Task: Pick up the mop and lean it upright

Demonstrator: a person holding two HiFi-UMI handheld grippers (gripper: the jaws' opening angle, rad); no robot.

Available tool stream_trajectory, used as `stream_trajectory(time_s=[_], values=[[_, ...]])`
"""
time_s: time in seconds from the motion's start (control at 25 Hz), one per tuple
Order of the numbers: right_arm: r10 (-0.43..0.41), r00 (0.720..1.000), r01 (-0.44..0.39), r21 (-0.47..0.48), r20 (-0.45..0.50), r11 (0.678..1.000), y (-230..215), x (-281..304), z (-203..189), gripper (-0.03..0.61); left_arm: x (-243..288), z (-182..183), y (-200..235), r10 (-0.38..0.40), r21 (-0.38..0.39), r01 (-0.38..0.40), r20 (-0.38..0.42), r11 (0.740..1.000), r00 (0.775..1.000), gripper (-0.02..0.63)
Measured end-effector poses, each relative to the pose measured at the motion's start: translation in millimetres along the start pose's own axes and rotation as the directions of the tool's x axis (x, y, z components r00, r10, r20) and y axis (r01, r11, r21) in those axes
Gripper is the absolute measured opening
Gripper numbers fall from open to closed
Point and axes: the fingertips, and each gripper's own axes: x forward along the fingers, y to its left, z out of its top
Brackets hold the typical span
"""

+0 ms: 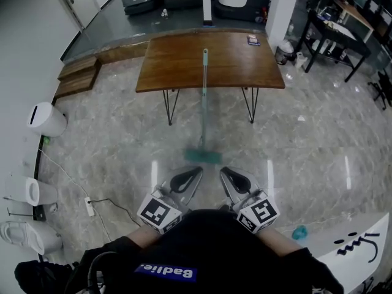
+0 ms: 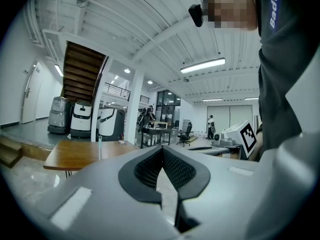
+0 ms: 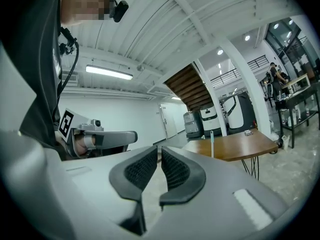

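Observation:
The mop [image 1: 204,90] stands upright, its teal handle leaning on the front edge of the wooden table [image 1: 177,66] and its teal head [image 1: 202,157] on the floor. Both grippers are held close to the person's chest, a short way back from the mop head, and neither touches the mop. My left gripper [image 1: 197,171] [image 2: 162,148] is shut with nothing in it, its pads meeting at the tip. My right gripper [image 1: 225,171] [image 3: 159,149] stands slightly open, a narrow gap between its pads and nothing in it. The mop handle [image 2: 99,146] [image 3: 212,143] shows far off in both gripper views.
White bins [image 1: 48,119] and a power strip [image 1: 90,207] line the left wall. Wooden steps [image 1: 76,78] lie at the back left. A white table [image 1: 355,250] is at the front right, a small teal object [image 1: 299,232] beside it. A black desk [image 1: 337,38] stands back right.

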Motion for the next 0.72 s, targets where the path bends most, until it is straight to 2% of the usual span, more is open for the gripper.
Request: stream_trajectory(time_s=[0.24, 0.4, 0.56, 0.72], values=[[0.029, 1.0, -0.029, 0.015, 0.002, 0.999, -15.6, -11.2, -0.8, 0.053, 16.2, -3.3, -10.1, 0.039, -0.01, -0.039, -0.014, 0.999, 0.999, 0.02], [0.034, 0.999, -0.033, 0.027, -0.009, 0.999, -22.6, -4.8, -2.2, 0.061, 20.1, -10.1, -5.2, 0.037, -0.02, -0.037, 0.0, 0.999, 0.999, 0.02], [0.042, 0.999, -0.041, 0.017, -0.031, 0.999, -26.3, 14.8, -5.1, 0.071, 22.2, -12.5, 15.0, 0.041, -0.028, -0.041, 0.001, 0.999, 0.999, 0.02], [0.015, 0.999, -0.015, 0.015, -0.05, 1.0, -36.3, 46.3, -4.8, 0.077, 27.5, -12.2, 50.5, 0.032, -0.052, -0.032, 0.008, 0.998, 0.999, 0.02]])
